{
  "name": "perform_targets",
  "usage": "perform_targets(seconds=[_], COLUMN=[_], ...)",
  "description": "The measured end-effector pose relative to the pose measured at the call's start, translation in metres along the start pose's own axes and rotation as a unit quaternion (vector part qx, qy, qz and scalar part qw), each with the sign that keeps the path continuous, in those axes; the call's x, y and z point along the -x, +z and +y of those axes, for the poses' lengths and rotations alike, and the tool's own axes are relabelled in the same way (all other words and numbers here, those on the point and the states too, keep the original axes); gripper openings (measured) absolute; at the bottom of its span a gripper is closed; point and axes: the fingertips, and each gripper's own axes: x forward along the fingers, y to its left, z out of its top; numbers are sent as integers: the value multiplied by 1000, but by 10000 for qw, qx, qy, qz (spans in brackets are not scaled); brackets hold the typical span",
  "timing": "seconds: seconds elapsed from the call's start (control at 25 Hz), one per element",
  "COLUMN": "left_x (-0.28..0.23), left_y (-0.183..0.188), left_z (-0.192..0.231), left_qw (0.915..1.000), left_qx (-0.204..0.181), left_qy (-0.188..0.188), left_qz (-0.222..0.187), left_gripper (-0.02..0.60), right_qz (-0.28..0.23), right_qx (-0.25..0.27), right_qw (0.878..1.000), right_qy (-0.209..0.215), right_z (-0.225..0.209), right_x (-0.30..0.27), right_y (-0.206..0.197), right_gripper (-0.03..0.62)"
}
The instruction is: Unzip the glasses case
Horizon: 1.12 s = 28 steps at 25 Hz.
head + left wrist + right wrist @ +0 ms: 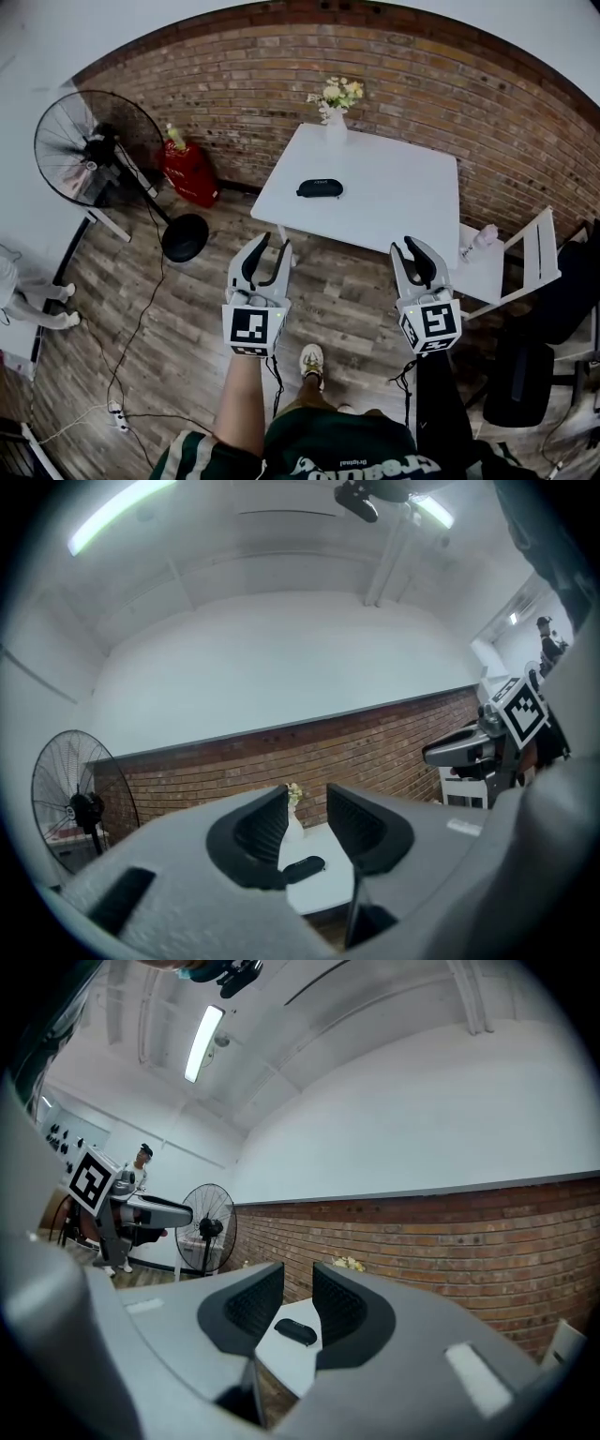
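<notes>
Two stretches of open air lie between the tools and their target. At the left, the left hand-held gripper (274, 246) hangs over the wooden floor (187, 309), its jaws well apart with nothing between them; its own view shows only the distant desk through the gap. From it the glasses case (320, 188) lies at about 1 o'clock, well apart, resting flat on the white desk (394, 202) in the desk's left half, towards the edge that faces the person. The case's long axis runs roughly from 9 to 3 o'clock across the head view, so it lies broadside to both tools. A vase of flowers (335, 105) stands beyond it at 12 o'clock, by the far corner. At the right, the right hand-held gripper (409, 246) shows its tips against the desk's near edge, jaws parted more narrowly and likewise empty; from it the case lies at about 10 o'clock. The left tool looks the nearer of the two. As I judge it, both must travel toward 12 o'clock before any contact. With the case crosswise, one end falls to each side, one tool steadying the body while the other takes the zipper pull, which is too small to make out.
</notes>
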Motion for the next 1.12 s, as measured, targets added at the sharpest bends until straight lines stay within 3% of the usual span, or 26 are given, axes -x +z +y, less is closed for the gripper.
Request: perform_targets(seconds=[0.48, 0.72, 1.12], left_x=[-124, -160, -239], left_y=[-5, -20, -49], left_z=[101, 111, 126], left_qw=[9984, 9968, 9964], left_qx=[-29, -7, 23], left_qy=[-513, -772, -847], left_qz=[-238, -186, -64], left_gripper=[118, 104, 104], right_qz=[-94, 122, 258], right_qx=[-17, 59, 141], right_qw=[9993, 9991, 9990], right_qy=[-354, -390, -343], right_z=[-11, -13, -53], right_x=[-151, -186, -256], right_y=[15, -1, -27], right_gripper=[110, 110, 110])
